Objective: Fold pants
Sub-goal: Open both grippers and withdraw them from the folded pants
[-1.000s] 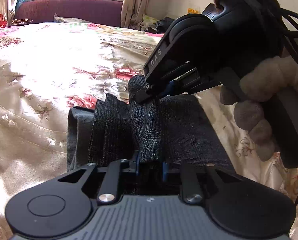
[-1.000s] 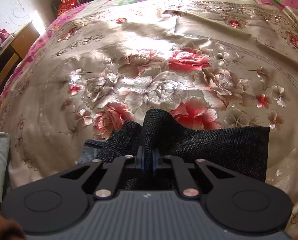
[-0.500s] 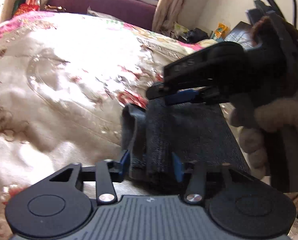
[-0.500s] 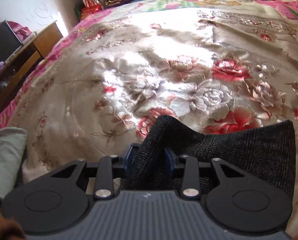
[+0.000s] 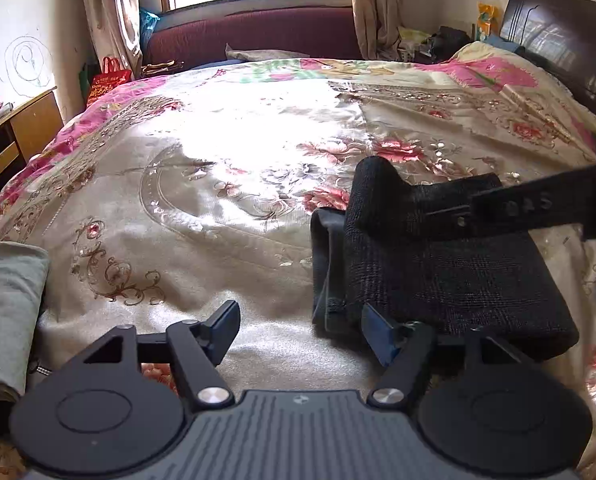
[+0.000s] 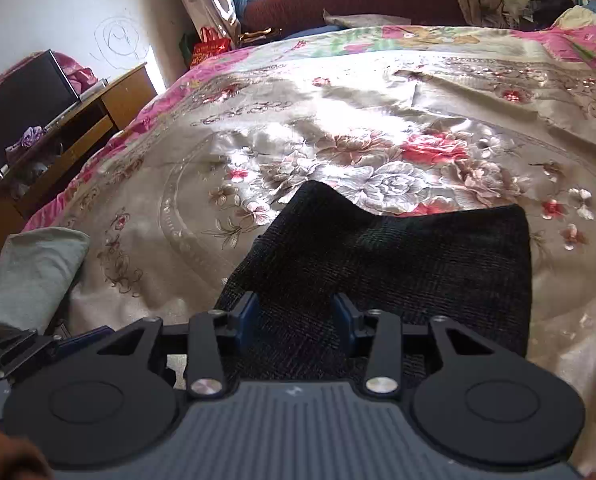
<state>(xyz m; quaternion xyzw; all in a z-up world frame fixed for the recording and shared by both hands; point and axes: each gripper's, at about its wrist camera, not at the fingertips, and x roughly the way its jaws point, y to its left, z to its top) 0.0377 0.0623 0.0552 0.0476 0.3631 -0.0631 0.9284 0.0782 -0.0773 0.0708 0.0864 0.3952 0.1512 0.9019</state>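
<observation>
The dark checked pants (image 5: 457,280) lie folded in a thick rectangle on the floral bedspread (image 5: 178,200), with one raised hump at the far left corner. My left gripper (image 5: 299,316) is opening and holds nothing; the pants' near left corner lies just beyond its right finger. In the right wrist view the pants (image 6: 417,248) fill the lower middle. My right gripper (image 6: 296,308) is opening too, with slack pants cloth lying between its blue pads, unpinched. It reaches in from the right over the pants in the left wrist view (image 5: 449,216).
A folded grey-green cloth (image 5: 6,300) lies at the bed's near left edge. A wooden desk (image 6: 78,120) stands left of the bed. A maroon sofa (image 5: 258,36) runs under the window, and a dark headboard (image 5: 557,40) is at the right.
Both grippers were shut on a pinched fold of the pants; both have opened and let it go. They pulled back and tilted up, and the left one has shifted left off the pants.
</observation>
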